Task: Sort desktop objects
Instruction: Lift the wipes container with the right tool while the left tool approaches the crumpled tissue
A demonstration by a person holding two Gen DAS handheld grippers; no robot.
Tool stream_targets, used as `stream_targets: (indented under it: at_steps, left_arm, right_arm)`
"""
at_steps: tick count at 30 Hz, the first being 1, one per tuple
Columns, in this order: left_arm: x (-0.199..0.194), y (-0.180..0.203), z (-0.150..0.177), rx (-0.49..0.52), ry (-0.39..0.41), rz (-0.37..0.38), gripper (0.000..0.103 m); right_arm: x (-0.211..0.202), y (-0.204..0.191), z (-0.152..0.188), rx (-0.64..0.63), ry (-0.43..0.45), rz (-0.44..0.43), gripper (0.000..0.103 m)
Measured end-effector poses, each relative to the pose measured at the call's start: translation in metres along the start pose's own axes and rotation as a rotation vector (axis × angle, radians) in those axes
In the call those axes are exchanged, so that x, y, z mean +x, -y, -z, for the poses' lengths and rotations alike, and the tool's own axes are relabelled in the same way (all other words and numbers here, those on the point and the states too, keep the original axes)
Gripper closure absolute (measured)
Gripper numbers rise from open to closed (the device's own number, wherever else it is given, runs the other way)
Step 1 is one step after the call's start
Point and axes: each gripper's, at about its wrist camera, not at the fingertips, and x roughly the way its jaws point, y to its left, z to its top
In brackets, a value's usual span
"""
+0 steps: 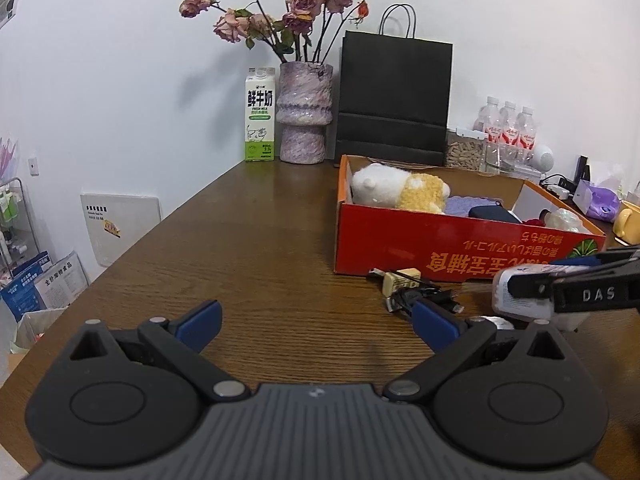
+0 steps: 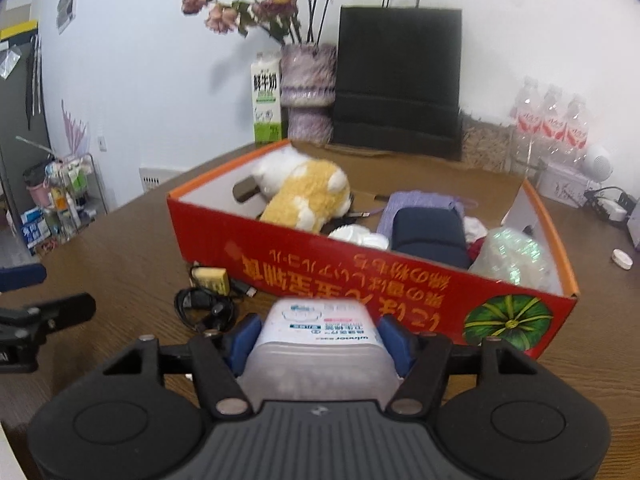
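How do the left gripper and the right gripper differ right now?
The left gripper is open with nothing between its pads; the right gripper is shut on a white plastic container. The left sits over bare table, the right beside the red box. Both have blue pads.

Right hand-held gripper (image 2: 318, 344) clamping white plastic box (image 2: 316, 344), red cardboard box (image 2: 360, 272) just beyond

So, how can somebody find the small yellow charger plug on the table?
Find the red cardboard box on the wooden table. In front of its long printed side lies a coiled black cable. The yellow charger plug is beside it, the only pale yellow blocky thing there.
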Motion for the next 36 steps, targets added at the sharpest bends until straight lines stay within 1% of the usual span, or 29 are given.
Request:
stream_targets:
  at_steps: [7,16,21,24,26,29,32,34,36]
  left_arm:
    - [-0.002,0.022,-0.002,0.035,-0.003,0.034,0.000]
    - [0.007,0.066,0.001,0.091,-0.039,0.121,0.000]
    - [0.022,0.089,0.003,0.118,-0.071,0.157,0.000]
    - [0.032,0.097,0.005,0.112,-0.099,0.139,0.001]
    - [0.035,0.099,0.005,0.102,-0.114,0.140,0.002]
    - [0.034,0.100,0.005,0.104,-0.111,0.142,0.002]
    - [0.034,0.100,0.004,0.101,-0.111,0.133,0.002]
    - [0.033,0.099,0.004,0.096,-0.112,0.131,0.002]
    - [0.033,0.099,0.005,0.095,-0.115,0.133,0.003]
  right_arm:
    - [-0.030,0.017,-0.001,0.027,0.071,0.020,0.040]
    - [-0.063,0.049,0.018,0.066,0.090,0.070,0.040]
    - [-0.065,0.060,0.025,0.078,0.079,0.080,0.040]
    - [-0.062,0.062,0.024,0.077,0.078,0.071,0.040]
    - [-0.059,0.060,0.023,0.070,0.069,0.064,0.039]
    - [-0.055,0.058,0.025,0.062,0.053,0.049,0.039]
    - [-0.054,0.057,0.029,0.063,0.044,0.046,0.035]
    - [-0.055,0.057,0.032,0.066,0.044,0.048,0.026]
    - [-0.058,0.056,0.036,0.067,0.050,0.056,0.023]
